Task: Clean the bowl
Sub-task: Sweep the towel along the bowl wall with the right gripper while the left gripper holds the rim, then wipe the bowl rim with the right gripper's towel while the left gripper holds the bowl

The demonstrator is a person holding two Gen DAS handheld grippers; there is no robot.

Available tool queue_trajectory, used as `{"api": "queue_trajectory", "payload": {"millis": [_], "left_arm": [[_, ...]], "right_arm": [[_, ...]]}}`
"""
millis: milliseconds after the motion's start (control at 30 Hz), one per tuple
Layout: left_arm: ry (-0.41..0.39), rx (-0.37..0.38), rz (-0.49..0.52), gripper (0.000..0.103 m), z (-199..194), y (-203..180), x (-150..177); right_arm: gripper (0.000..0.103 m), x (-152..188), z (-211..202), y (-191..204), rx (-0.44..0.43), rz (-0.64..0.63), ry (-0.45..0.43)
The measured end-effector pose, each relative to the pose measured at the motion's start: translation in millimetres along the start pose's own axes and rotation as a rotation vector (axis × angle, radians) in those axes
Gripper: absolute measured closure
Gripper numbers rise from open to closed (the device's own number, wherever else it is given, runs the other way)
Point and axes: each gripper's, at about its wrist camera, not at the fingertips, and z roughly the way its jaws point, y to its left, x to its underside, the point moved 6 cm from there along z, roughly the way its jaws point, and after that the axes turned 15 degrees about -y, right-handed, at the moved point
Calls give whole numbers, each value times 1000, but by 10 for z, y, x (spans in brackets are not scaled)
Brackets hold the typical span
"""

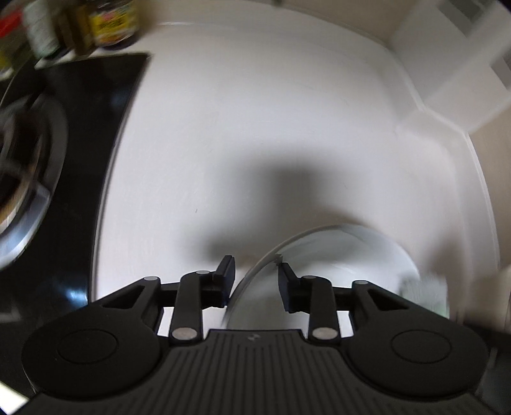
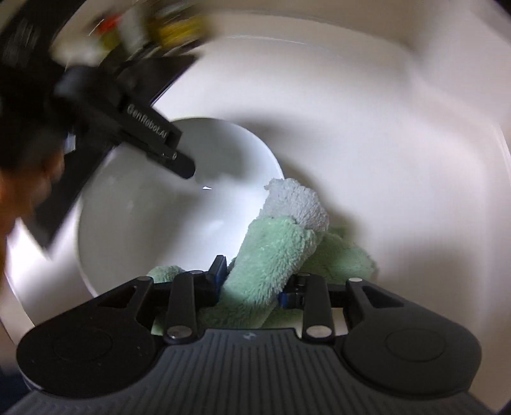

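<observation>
Two grippers over white counter. Left gripper: jaws wide, astride rim of white bowl, pads clear of it on both sides, nothing pinched. Right gripper: jaws wide, rolled green-and-white cloth standing between fingers, whether pads press on it impossible to tell. Bowl upright on counter, beside black cooktop; cloth draped over bowl's near rim, partly on counter. Blurred jars at far edge, behind cooktop. Metal pan on cooktop, also blurred.
</observation>
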Motion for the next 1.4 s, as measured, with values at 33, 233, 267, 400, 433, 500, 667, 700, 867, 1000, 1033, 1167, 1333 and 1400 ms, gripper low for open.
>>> {"api": "queue_trajectory", "payload": {"millis": [33,233,267,400,433,500,667,700,867,1000,1033,1167,1333,1400], "left_arm": [[-16,-20,-8,61,-23,-2,31],[21,-72,83,80,-152,-6,222],[51,-46,135,83,-158,-11,233],[118,58,384,84,-185,-123,202],[122,79,440,84,-191,-162,183],[136,119,559,84,-178,-275,134],[213,182,654,83,-102,-518,27],[226,180,641,82,-74,-537,10],[164,182,342,68,-52,-334,-36],[94,102,199,68,-48,-173,46],[79,76,157,67,16,-136,1],[22,18,40,61,-2,-88,20],[60,-27,119,73,-68,-106,128],[123,15,229,85,-94,-130,133]], "right_arm": [[70,31,-22,-19,6,74,-8],[73,-44,178,-52,-50,1,57],[73,-97,245,-10,-95,-125,86],[73,-241,383,113,-239,-504,175],[73,-266,410,147,-276,-599,189],[73,-312,475,231,-363,-800,221],[73,-368,596,405,-545,-1093,265],[73,-383,626,431,-565,-1126,278],[74,-403,654,325,-515,-979,229],[76,-309,560,169,-300,-623,125],[76,-279,518,143,-238,-519,104],[72,-73,309,116,-40,-73,35],[70,16,298,147,-37,-52,15],[71,-57,380,171,-131,-228,60]]}}
